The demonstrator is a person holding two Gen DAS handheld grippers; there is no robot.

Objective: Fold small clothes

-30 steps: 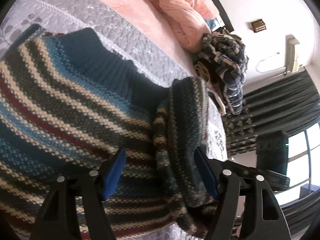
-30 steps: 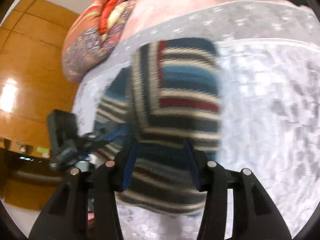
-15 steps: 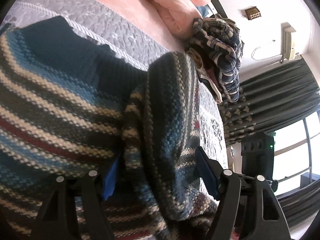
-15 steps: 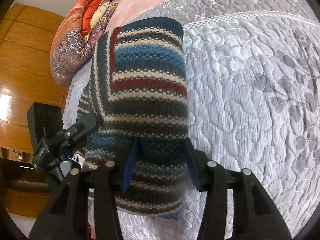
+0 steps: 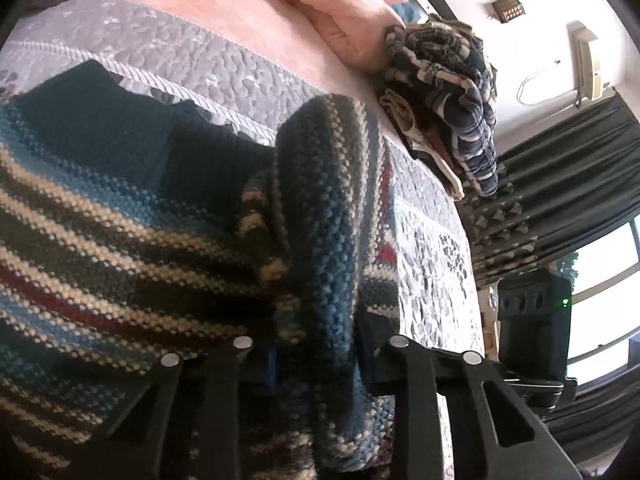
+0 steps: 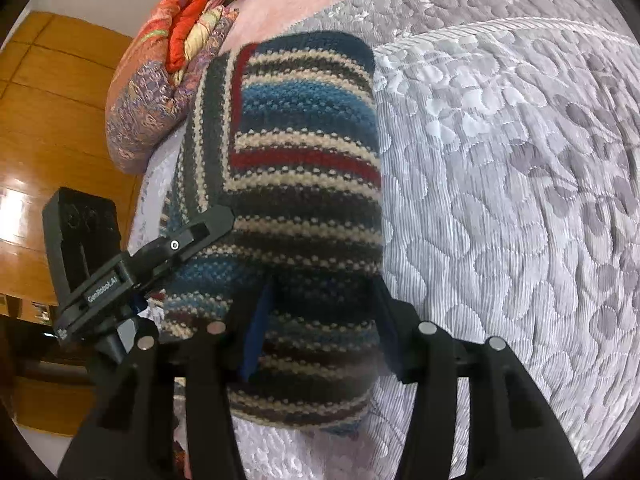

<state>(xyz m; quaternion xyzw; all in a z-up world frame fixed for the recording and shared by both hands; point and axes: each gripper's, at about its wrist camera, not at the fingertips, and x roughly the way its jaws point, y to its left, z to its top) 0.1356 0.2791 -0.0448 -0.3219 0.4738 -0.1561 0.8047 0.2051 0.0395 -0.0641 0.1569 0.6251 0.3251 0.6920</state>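
A knitted sweater (image 5: 120, 240) striped in blue, cream, dark grey and red lies on the grey quilted bed (image 5: 180, 52). One raised fold of it runs between the fingers of my left gripper (image 5: 318, 344), which is shut on that fold. In the right wrist view the sweater (image 6: 304, 160) is folded into a narrow upright block. Its near end fills the gap of my right gripper (image 6: 320, 328), which is shut on it. The left gripper (image 6: 192, 236) touches the sweater's left edge there.
A pink blanket (image 5: 332, 12) and a heap of other clothes (image 5: 448, 80) lie at the far side of the bed. A rolled patterned quilt (image 6: 160, 92) sits by wooden panelling (image 6: 48, 100). Bare grey quilt (image 6: 500, 200) spreads right of the sweater. Dark curtains (image 5: 560, 184) hang beyond.
My left gripper's fingers have come together on the sweater fold and moved in closer. In the right view the sweater has steadied and the left gripper has reached its left edge.
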